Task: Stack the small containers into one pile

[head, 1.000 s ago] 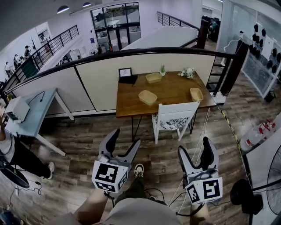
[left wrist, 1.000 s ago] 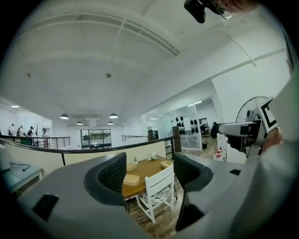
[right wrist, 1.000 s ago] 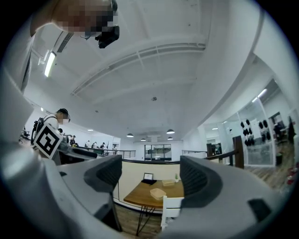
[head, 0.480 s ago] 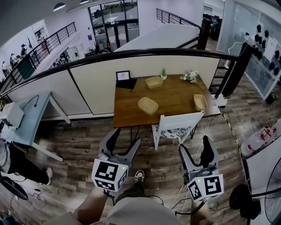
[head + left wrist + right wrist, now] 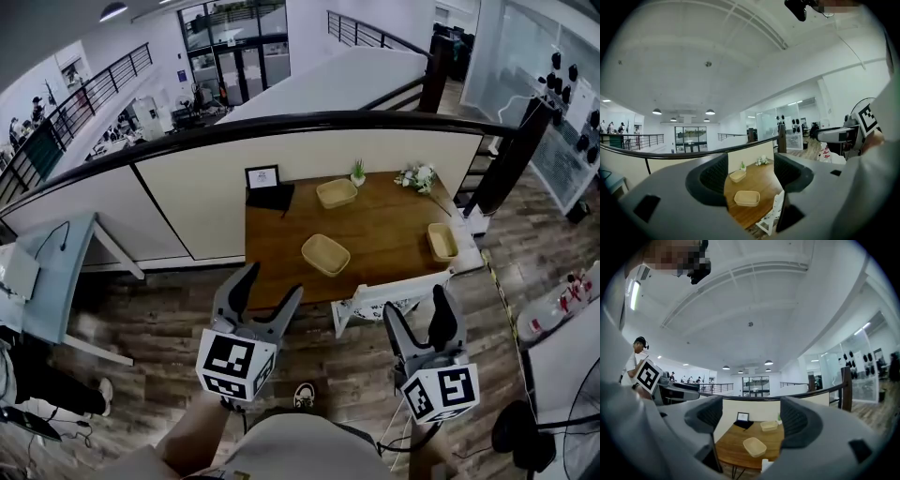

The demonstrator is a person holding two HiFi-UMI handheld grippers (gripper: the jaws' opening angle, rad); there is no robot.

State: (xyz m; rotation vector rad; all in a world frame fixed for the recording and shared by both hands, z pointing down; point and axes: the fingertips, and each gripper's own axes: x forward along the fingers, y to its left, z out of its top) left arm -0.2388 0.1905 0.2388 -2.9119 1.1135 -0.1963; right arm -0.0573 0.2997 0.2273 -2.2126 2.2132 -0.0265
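nothing is stacked yet: three small containers lie apart on the counter. left gripper and right gripper hang before it, jaws released, empty.

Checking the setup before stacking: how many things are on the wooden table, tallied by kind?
Containers: 3
Frame: 1
Black flat item: 1
Potted plant: 1
Flowers: 1
Total: 7
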